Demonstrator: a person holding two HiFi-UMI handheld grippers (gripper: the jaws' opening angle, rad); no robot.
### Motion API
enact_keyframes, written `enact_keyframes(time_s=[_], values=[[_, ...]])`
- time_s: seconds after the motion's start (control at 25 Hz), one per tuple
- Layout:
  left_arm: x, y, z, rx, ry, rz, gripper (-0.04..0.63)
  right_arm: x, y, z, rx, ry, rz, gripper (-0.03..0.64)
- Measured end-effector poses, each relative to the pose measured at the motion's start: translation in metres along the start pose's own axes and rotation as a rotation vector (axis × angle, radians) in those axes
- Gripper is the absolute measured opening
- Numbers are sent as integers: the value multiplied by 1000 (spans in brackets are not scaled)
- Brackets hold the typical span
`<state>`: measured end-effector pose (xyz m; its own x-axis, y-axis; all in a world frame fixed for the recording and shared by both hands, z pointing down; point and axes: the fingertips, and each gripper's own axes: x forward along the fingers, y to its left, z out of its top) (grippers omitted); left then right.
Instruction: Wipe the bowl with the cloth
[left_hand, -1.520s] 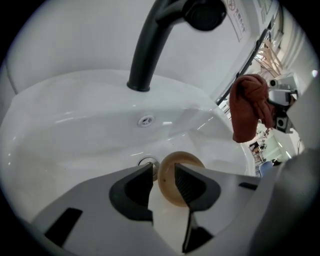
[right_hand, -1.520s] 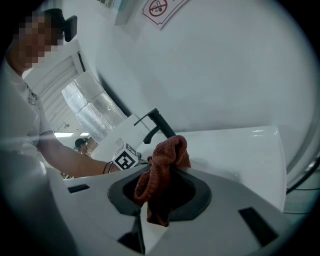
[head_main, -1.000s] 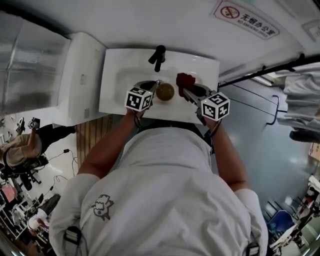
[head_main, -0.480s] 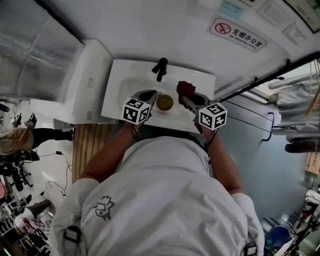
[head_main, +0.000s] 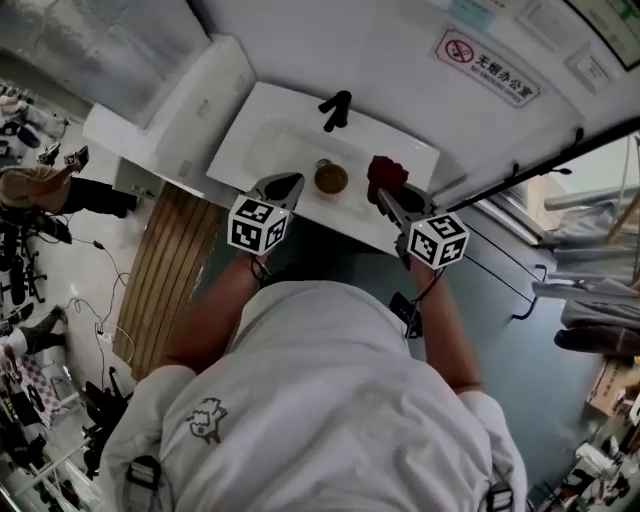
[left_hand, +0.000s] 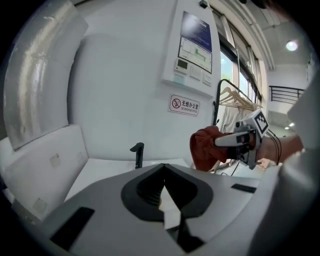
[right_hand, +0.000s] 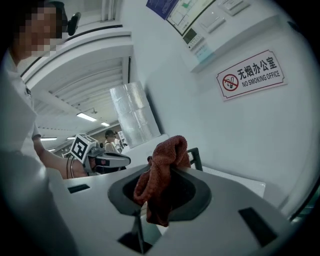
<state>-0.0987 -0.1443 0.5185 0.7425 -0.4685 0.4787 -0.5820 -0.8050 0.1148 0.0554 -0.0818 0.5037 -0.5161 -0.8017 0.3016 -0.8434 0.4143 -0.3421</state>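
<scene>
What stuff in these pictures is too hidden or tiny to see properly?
1. Small brown round bowl: too small in the head view to show whether its inside is clean; in the left gripper view, the grey body of the left gripper hides it.
2. Right gripper: the dark red terry cloth covers its jaw tips in the right gripper view.
3. Print on the white wall panel: too small to read in the left gripper view.

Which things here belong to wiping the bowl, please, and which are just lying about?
For the job: bowl on the sink; red cloth, held by the right gripper; left gripper, shut and empty.
Just about: faucet; no-smoking sign; wall panel.
</scene>
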Motion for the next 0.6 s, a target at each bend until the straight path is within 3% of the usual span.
enact_keyframes(time_s=[0.2,0.36,0.52,0.6], values=[[-36,-40,4,47,-33,107,14,-43,32,-25,-47,26,84,91],[-73,-77,2,71,-51,121,14,-80,63,-39,-70,21,106,91],[-98,-96,4,35,-80,90,14,-105,89,-40,-94,4,101,91],[-110,-103,4,84,-92,83,14,-111,106,-41,-106,-2,89,91]])
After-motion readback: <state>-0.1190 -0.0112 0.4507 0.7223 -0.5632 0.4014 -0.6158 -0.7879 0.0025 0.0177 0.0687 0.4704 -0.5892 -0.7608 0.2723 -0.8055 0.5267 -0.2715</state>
